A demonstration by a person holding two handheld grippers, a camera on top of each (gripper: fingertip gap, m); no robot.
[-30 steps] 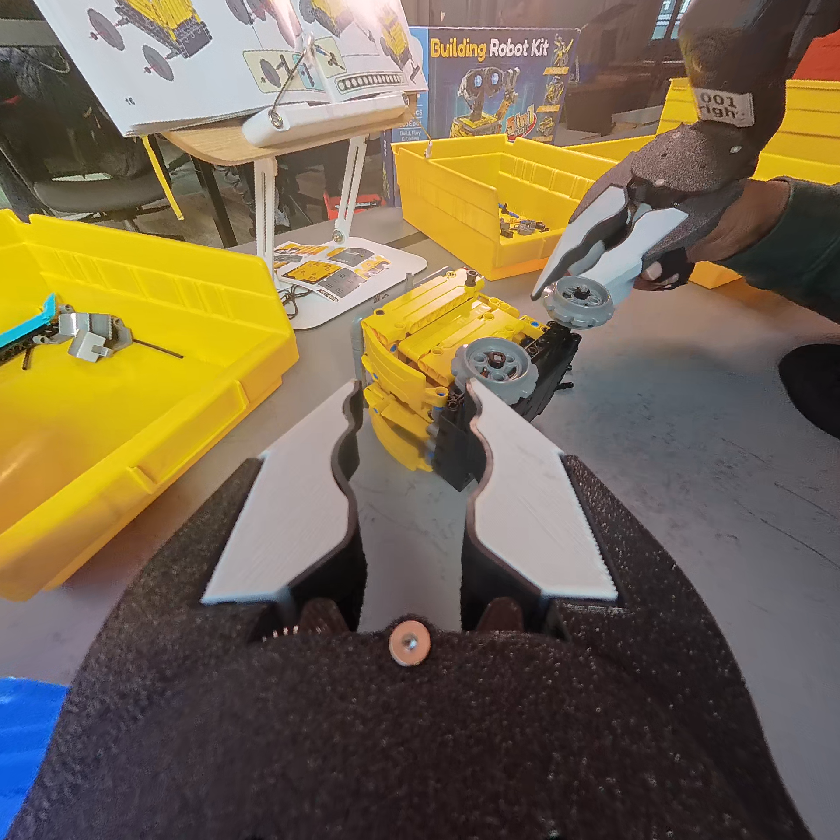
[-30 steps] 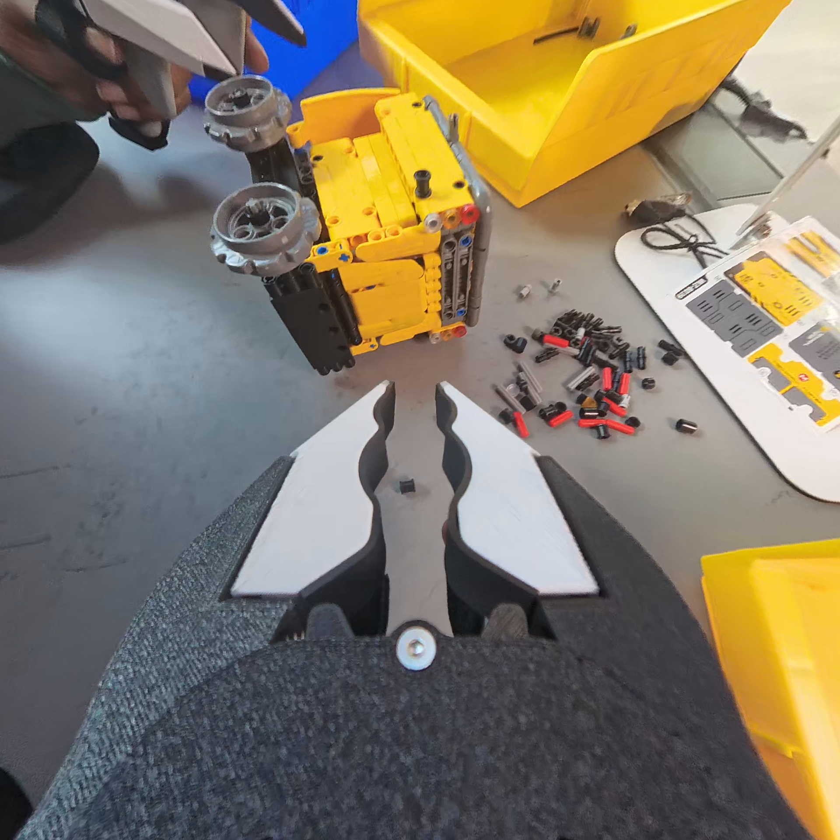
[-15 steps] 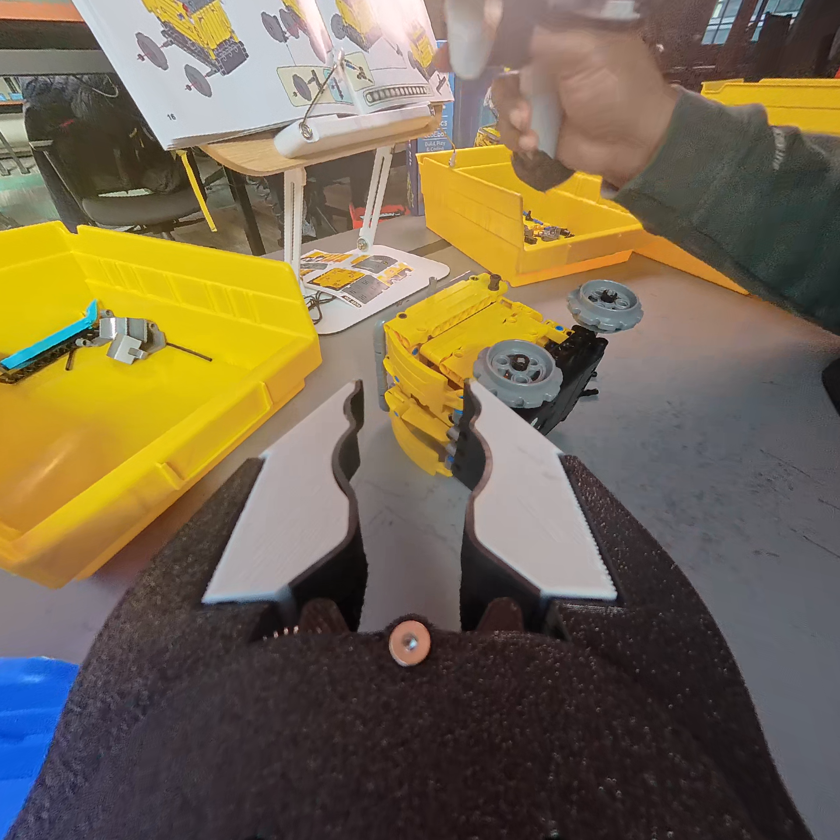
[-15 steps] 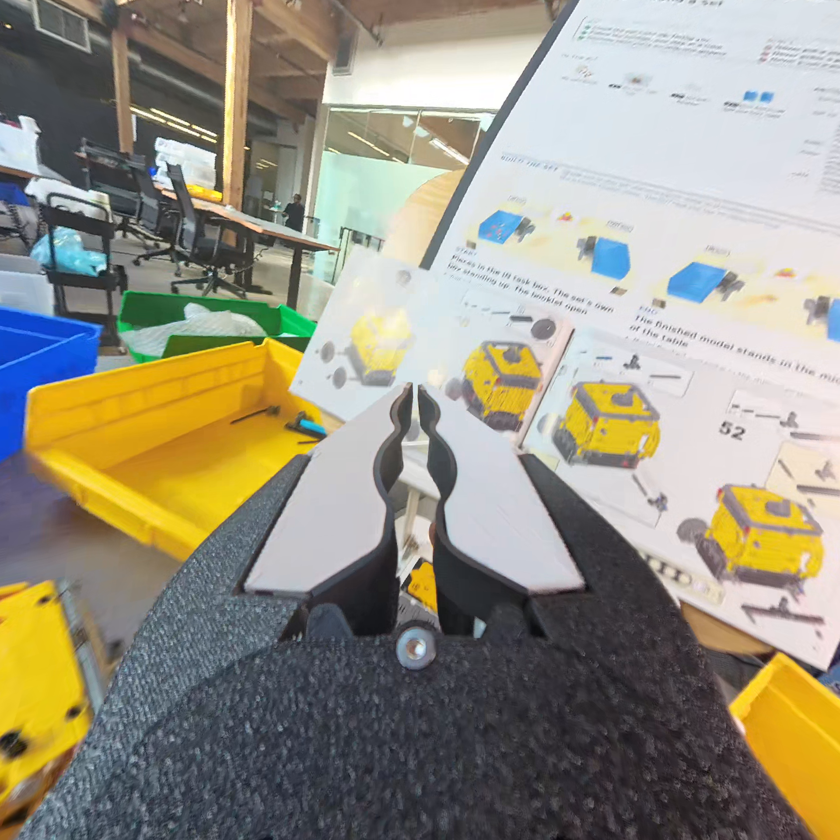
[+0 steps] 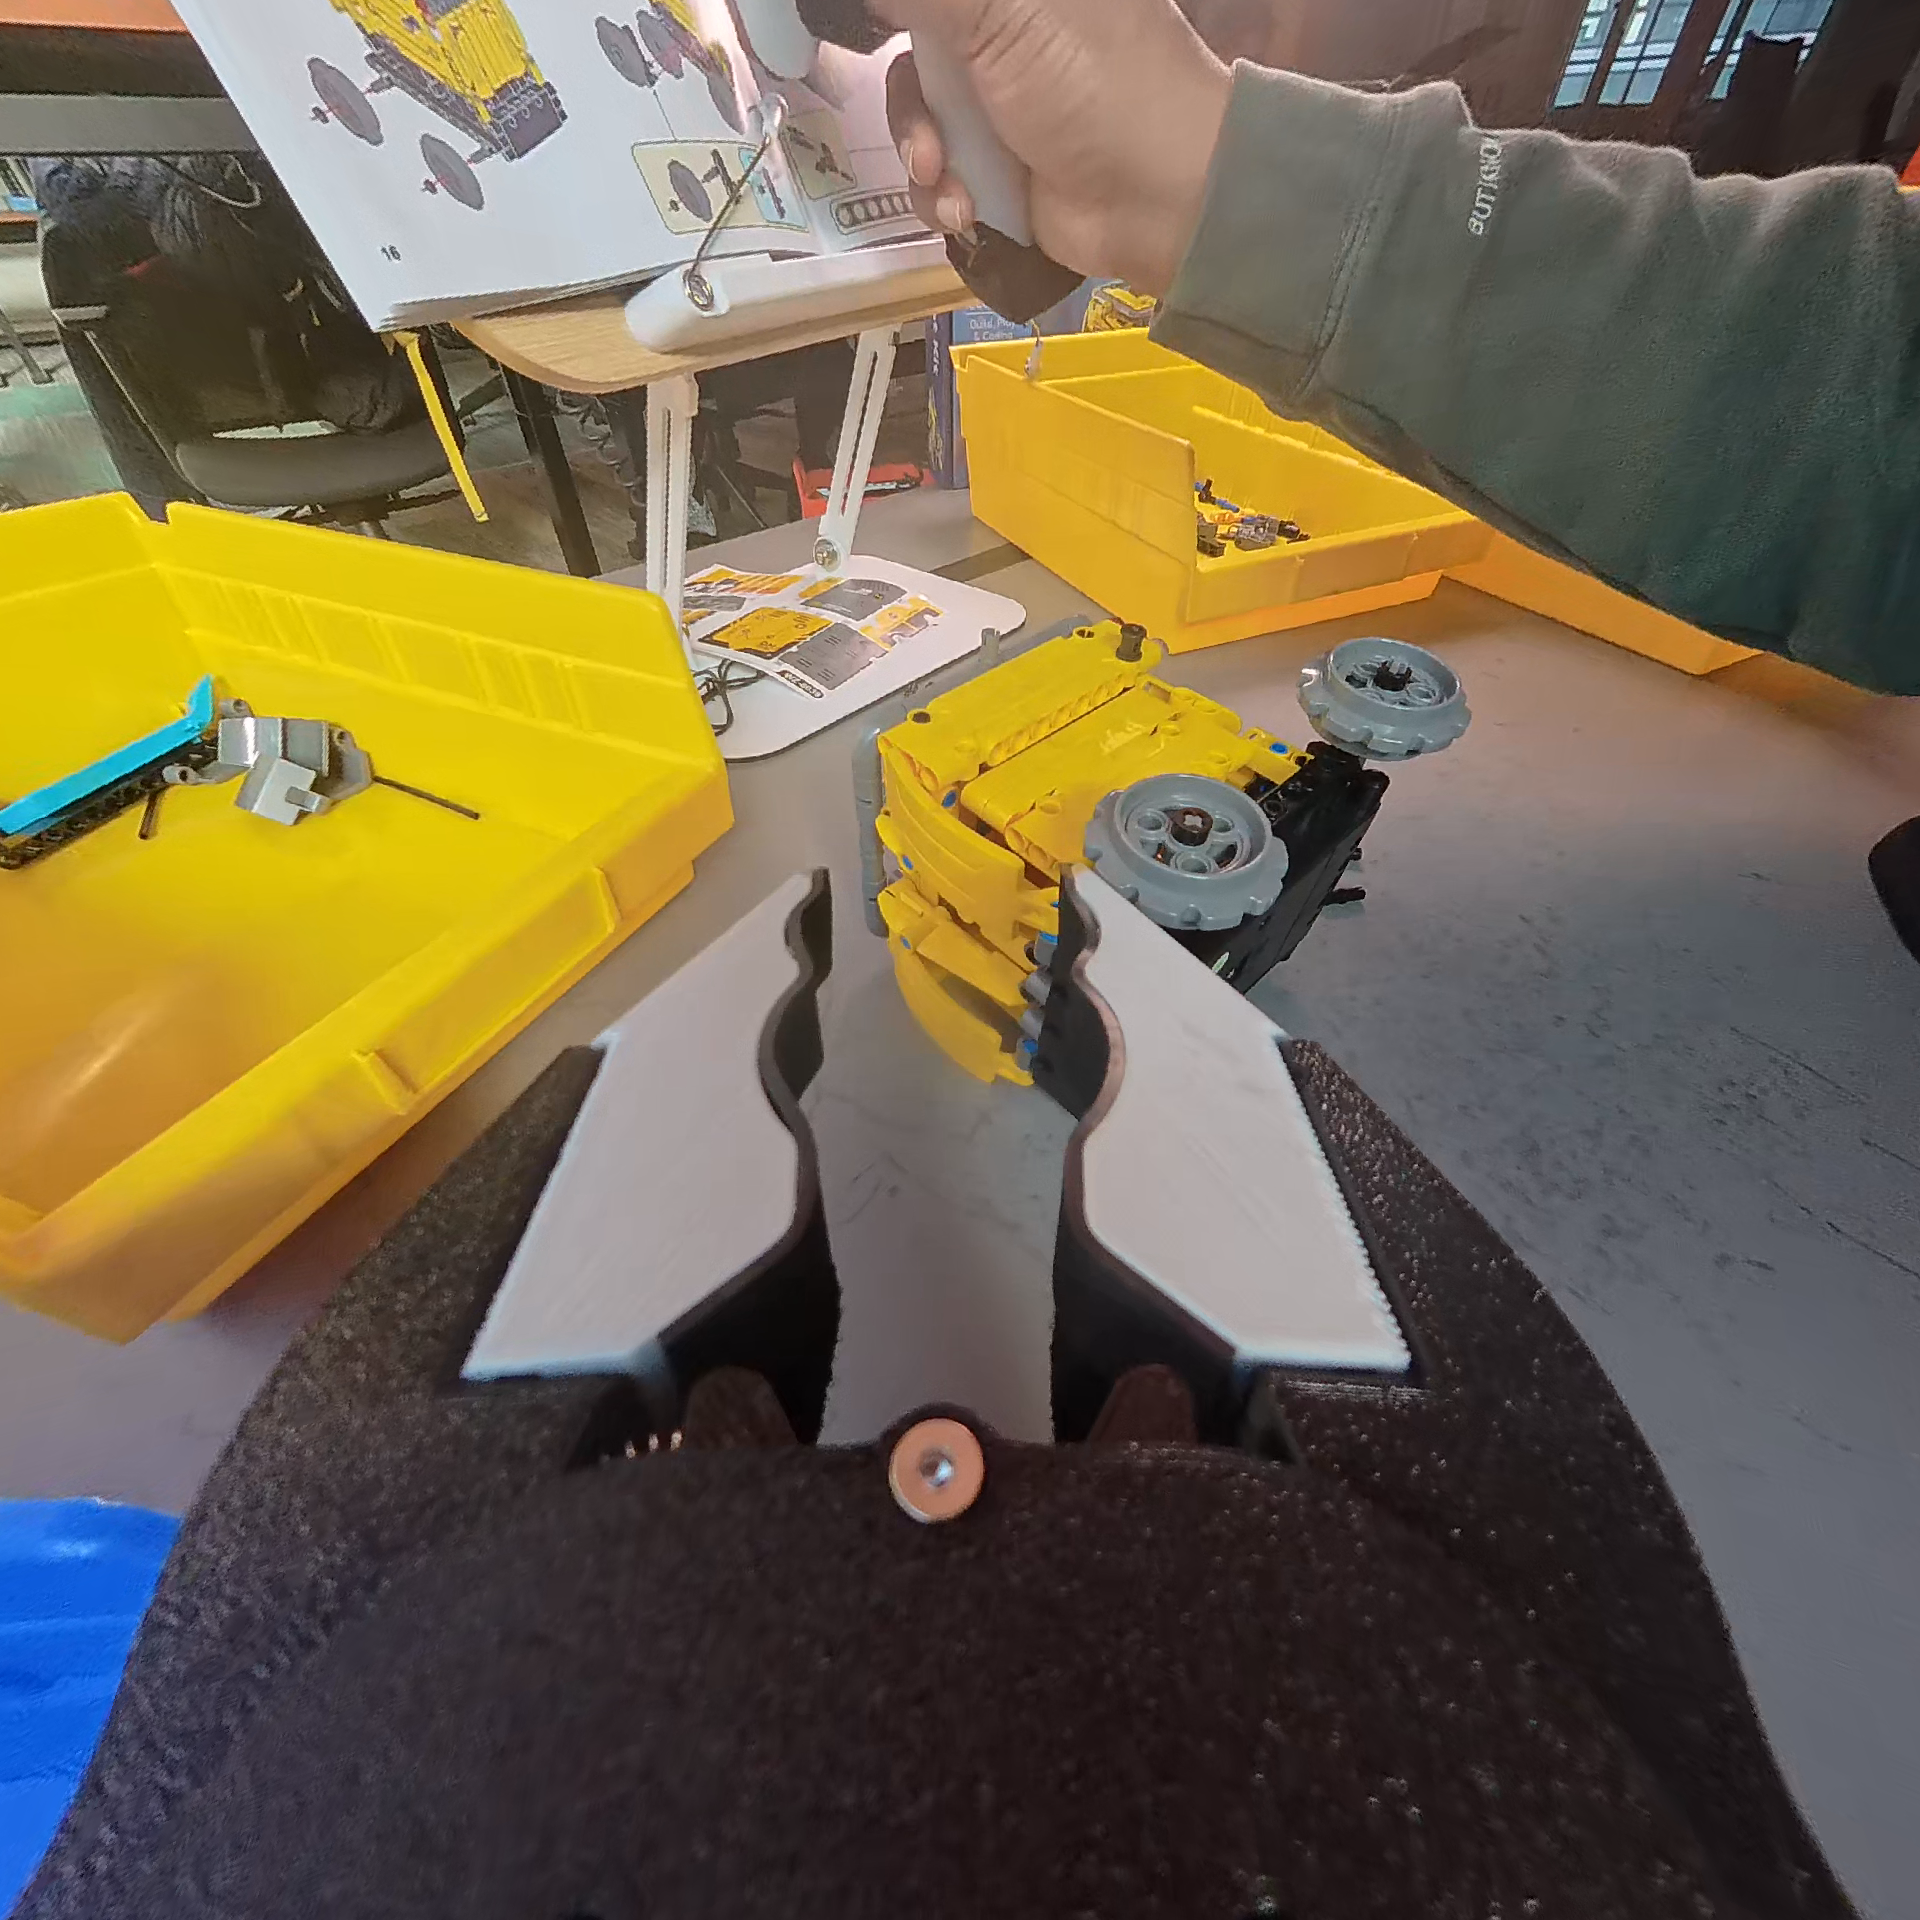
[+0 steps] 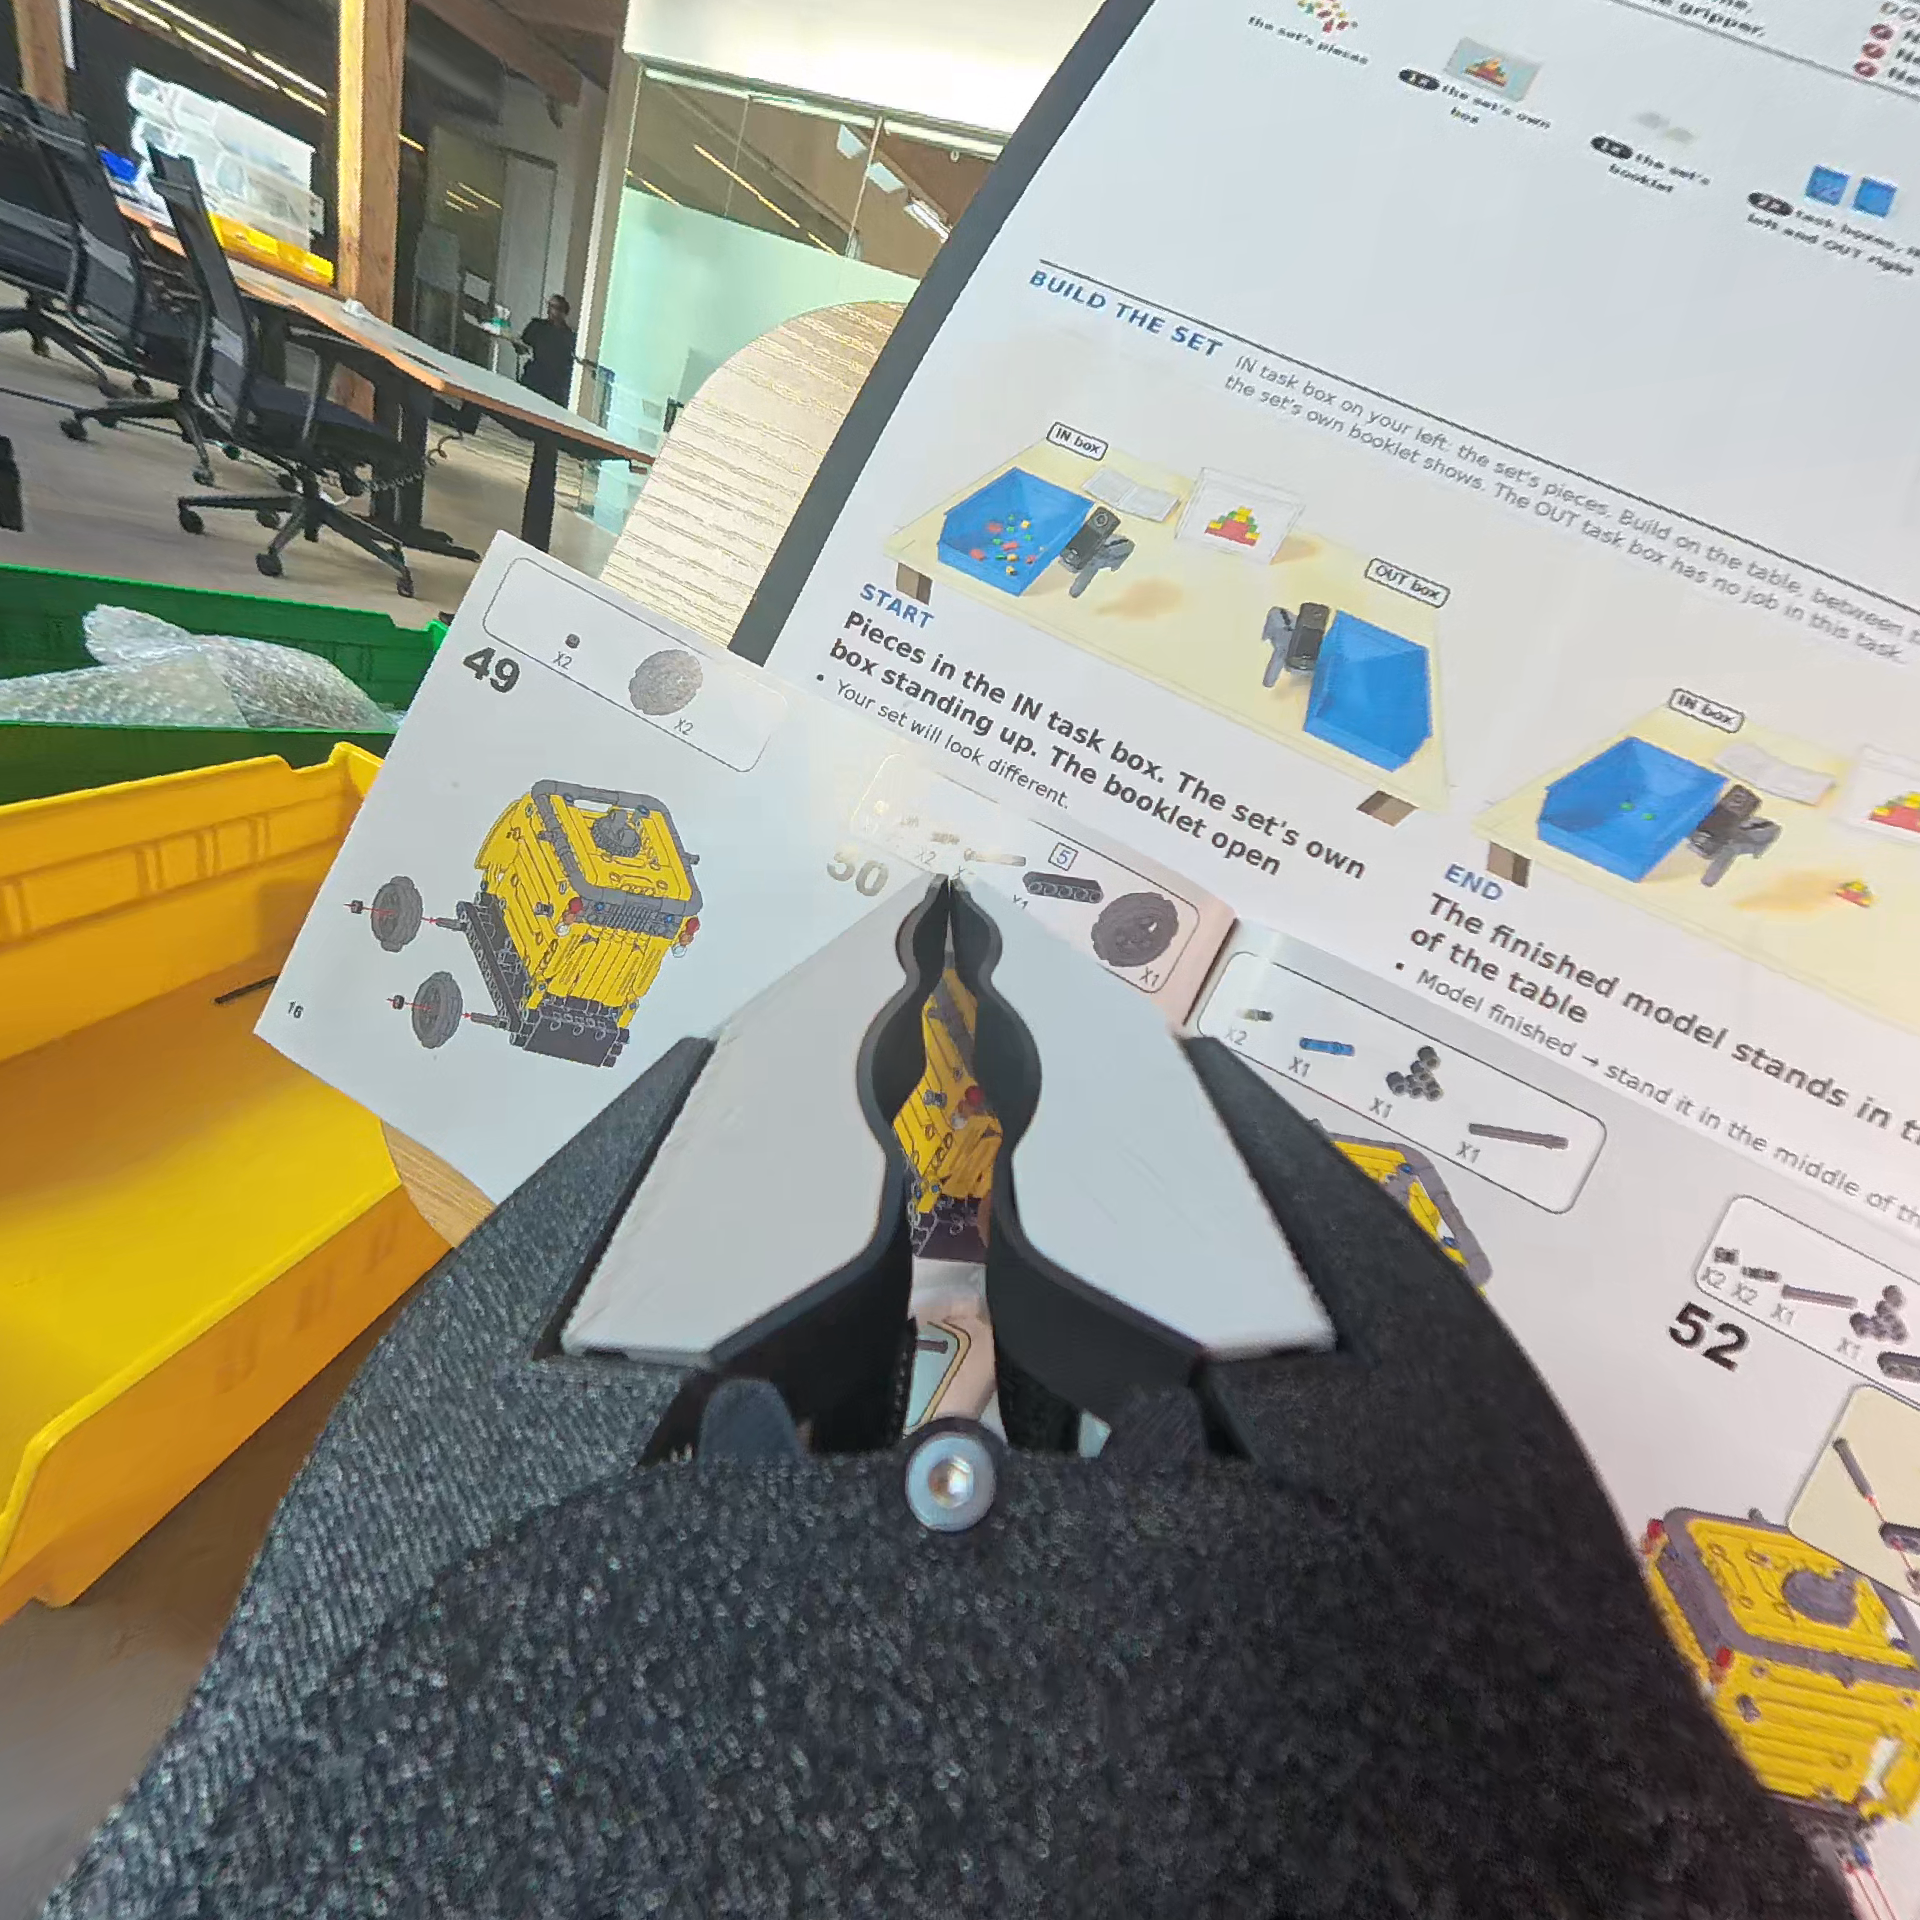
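Left gripper (image 5: 940, 940) fingers spread, yellow model (image 5: 1039, 821) at 1 o'clock. Right gripper (image 6: 948, 896) fingers pressed together at booklet page (image 6: 582, 831); pinch one leaf only, turn gently.

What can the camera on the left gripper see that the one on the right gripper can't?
Only the left wrist view shows the yellow brick model on the grey table, its two grey wheels, the open left gripper and the hand.

Only the right wrist view shows the large sheet, the green bin and the right gripper, its tips together.

Both show the booklet and a yellow bin.
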